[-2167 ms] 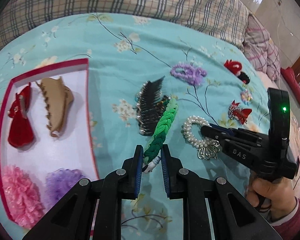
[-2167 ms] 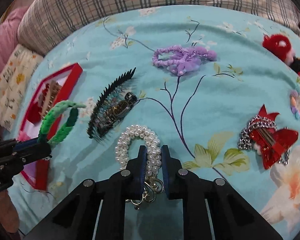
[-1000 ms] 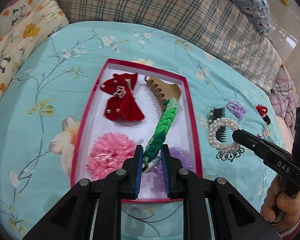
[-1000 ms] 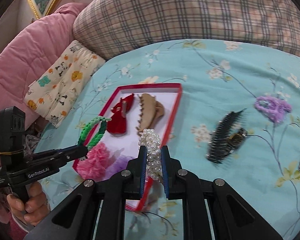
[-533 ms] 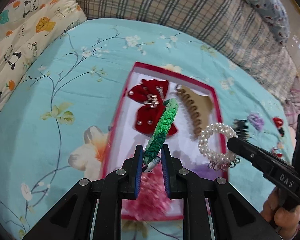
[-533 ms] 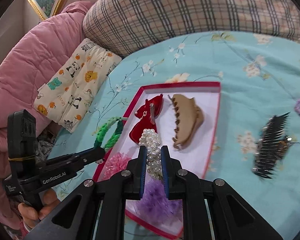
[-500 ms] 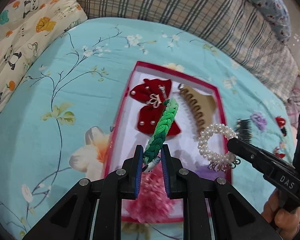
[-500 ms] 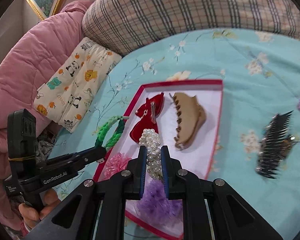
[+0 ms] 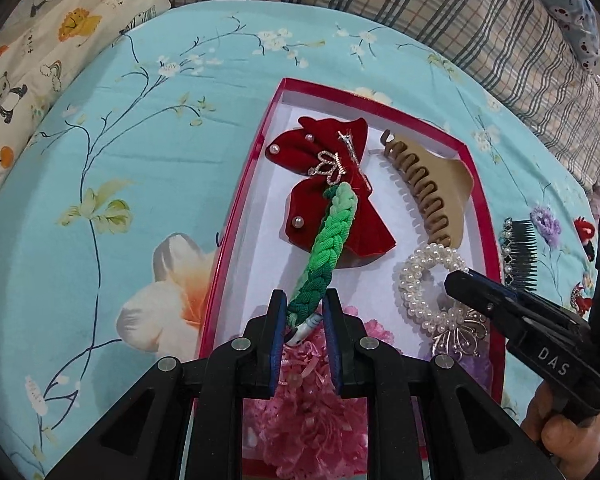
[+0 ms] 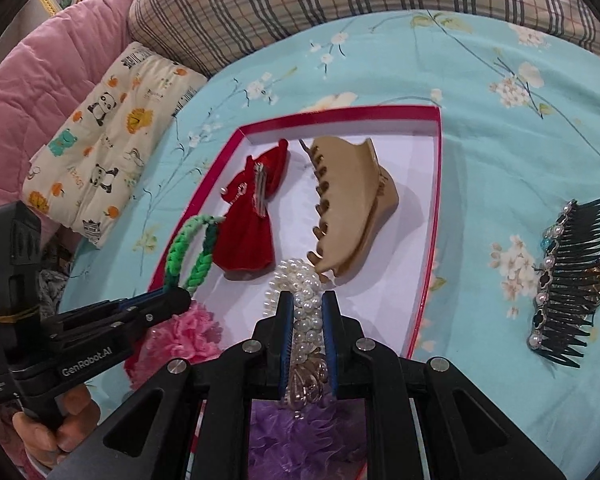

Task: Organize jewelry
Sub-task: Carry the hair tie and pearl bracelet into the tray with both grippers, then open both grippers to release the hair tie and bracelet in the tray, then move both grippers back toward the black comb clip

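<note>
while both tools hang over the red-rimmed box, the left gripper has its blue-lined jaws nearly closed, pinched on the dark end of a green braided hair band, a plump plaited cord that shades from deep green at the jaws to pale mint at its far tip. that tip lies over a red velvet bow studded with small pearls and a sparkly metal ornament, which rests on the box's smooth white floor. the right gripper is likewise almost closed, clamped on a pearl bracelet, a ring of clustered round white beads with a filigree metal butterfly charm at the gripped end; it is held above the near half of the box, just in front of a tan plastic claw clip with curved interlocking teeth. a frilly pink scrunchie and a ruffled purple scrunchie fill the near end of the box, partly hidden behind the tools. outside it, on the soft turquoise floral bedspread, lies a black toothed hair comb edged with beads and stones. a plaid cushion and a panda-print pillow border the bed.
</note>
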The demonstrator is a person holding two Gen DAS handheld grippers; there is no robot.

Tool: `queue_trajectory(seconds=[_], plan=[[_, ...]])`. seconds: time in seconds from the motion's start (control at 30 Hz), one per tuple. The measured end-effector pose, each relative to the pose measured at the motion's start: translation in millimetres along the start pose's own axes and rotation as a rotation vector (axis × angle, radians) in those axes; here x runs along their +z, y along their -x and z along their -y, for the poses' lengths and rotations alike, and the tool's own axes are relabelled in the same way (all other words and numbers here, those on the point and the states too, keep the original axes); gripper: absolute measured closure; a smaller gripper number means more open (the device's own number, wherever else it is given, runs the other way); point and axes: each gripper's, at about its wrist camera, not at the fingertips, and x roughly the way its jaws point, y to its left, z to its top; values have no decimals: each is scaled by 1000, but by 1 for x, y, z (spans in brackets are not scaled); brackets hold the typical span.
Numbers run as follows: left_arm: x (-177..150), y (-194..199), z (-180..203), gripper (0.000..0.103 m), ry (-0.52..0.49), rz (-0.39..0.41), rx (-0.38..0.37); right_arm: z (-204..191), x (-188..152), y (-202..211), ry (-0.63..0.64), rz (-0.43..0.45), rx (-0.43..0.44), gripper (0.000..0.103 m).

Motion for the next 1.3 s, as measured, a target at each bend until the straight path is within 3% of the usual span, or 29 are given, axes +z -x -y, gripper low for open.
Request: queue_trajectory(seconds=[0.4,0.5,0.7,0.8,1.3], plan=[[-3,0,0,78,0,-8,-1,4,-2,-1,-6,-21,2,81],[-4,8,0,66,3,-1,-2,5,-2,5,-13,-11,9,68],[-8,26,1,52,3,26,0,1,-2,21,-8,17,20,67],[-10,36,3,36,4,44,2,2,-3,30,-17,33,24,67],[-22,67,55,34,-92,70,-72,58,-29,104,-111,130,-43,64]])
